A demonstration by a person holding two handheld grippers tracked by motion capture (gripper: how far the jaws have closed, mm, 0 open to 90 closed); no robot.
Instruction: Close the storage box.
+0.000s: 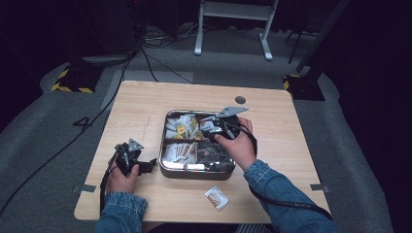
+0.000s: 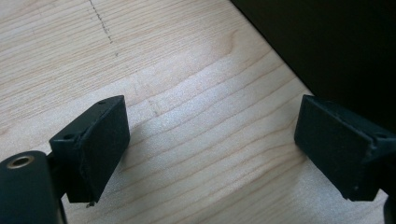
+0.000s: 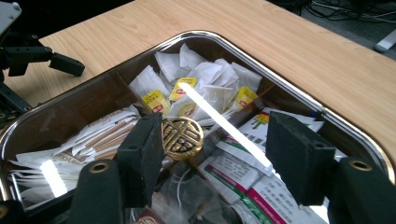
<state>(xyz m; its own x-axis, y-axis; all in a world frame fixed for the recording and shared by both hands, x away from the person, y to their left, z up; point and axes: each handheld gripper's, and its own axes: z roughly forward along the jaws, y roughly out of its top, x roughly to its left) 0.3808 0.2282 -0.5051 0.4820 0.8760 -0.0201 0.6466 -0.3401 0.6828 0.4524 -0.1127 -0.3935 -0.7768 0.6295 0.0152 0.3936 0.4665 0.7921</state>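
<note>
A square metal tin [image 1: 197, 174] sits mid-table, divided into compartments that hold tea bags [image 3: 187, 79] and paper sachets [image 3: 98, 133]. A round gold knob [image 3: 182, 138] stands at the tin's centre, seemingly on a clear lid that throws back streaks of light. My right gripper [image 1: 210, 128] hovers over the tin, its jaws apart on either side of the knob. The knob lies close beside the left jaw and the right jaw is well clear, so the right gripper [image 3: 217, 140] is open. My left gripper [image 1: 148, 164] rests left of the tin, open [image 2: 210, 140] over bare wood.
One loose sachet [image 1: 216, 197] lies on the table in front of the tin, near the front edge. The wooden table [image 1: 141, 111] has bare room behind and to both sides of the tin. A dark round hole [image 1: 240, 100] sits near the back edge.
</note>
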